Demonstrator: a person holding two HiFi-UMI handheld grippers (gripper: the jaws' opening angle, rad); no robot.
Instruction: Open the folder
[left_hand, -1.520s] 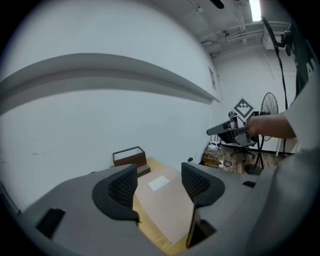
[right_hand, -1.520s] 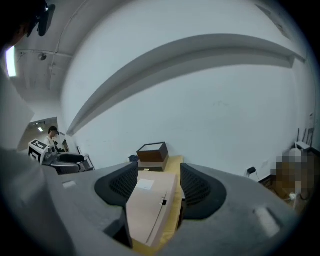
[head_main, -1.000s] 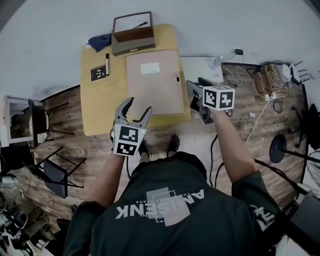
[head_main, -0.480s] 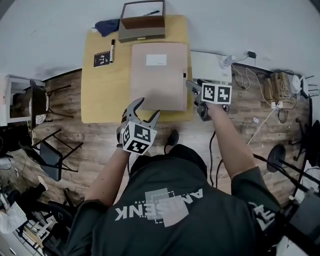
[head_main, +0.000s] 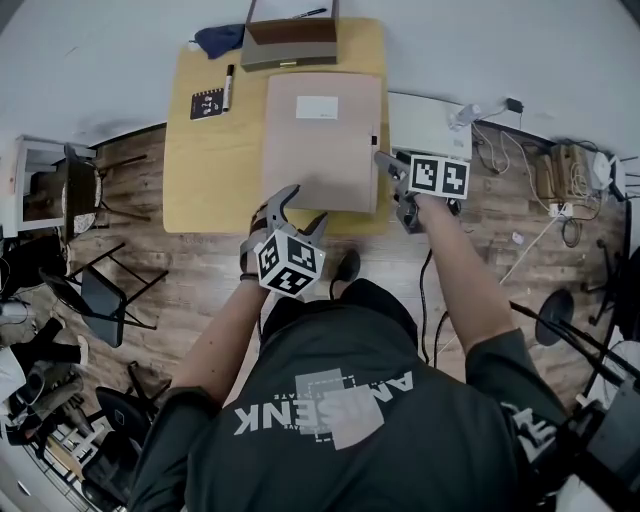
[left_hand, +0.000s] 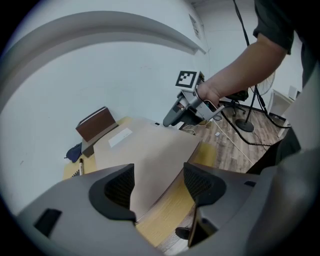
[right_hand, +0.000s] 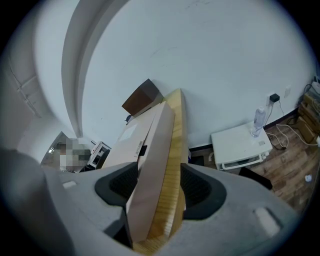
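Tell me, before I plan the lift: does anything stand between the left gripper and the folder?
Nothing visible does. The left gripper, whose jaws have just been opening with nothing gripped, hangs at the near edge of the folder. The marker and box sit at the table's far end.

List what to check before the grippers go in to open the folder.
1. Folder closed and flat on the table: ok.
2. Left gripper jaws apart, having just been opening, nothing between them, the folder's near corner ahead: ok.
3. Right gripper jaws apart at the folder's right edge: ok.
4. Only the folder between the right jaws: cannot tell; the folder edge and the table edge both line up between them.
5. Dark tab on that edge released: cannot tell.
6. Marker and black card lie apart from the folder, on its left: ok.
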